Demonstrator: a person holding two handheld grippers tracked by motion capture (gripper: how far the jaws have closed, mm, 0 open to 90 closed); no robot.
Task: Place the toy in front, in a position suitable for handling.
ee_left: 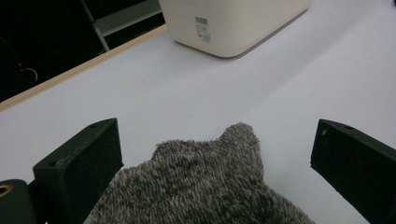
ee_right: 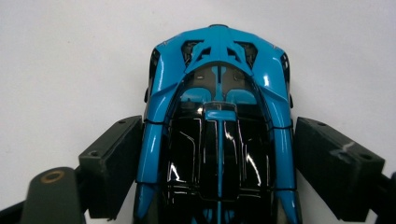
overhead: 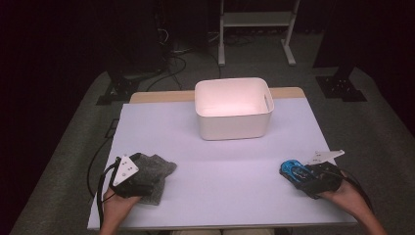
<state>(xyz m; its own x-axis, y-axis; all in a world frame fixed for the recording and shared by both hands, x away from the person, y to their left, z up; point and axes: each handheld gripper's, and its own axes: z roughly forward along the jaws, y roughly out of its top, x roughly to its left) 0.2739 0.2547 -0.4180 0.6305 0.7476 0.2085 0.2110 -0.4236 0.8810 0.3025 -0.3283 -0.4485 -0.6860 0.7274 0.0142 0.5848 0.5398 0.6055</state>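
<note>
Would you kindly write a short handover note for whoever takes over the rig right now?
Left gripper: open, its fingers standing either side of the grey towel at the table's near left, with gaps on both sides.
Right gripper: fingers flank the blue toy car at the near right, right at its sides; whether they grip it cannot be told.
White bin: at the far middle of the table, nothing visible inside.
Done: both grippers are positioned at their things.
Left: probably close on each, lift, and carry to the bin.
</note>
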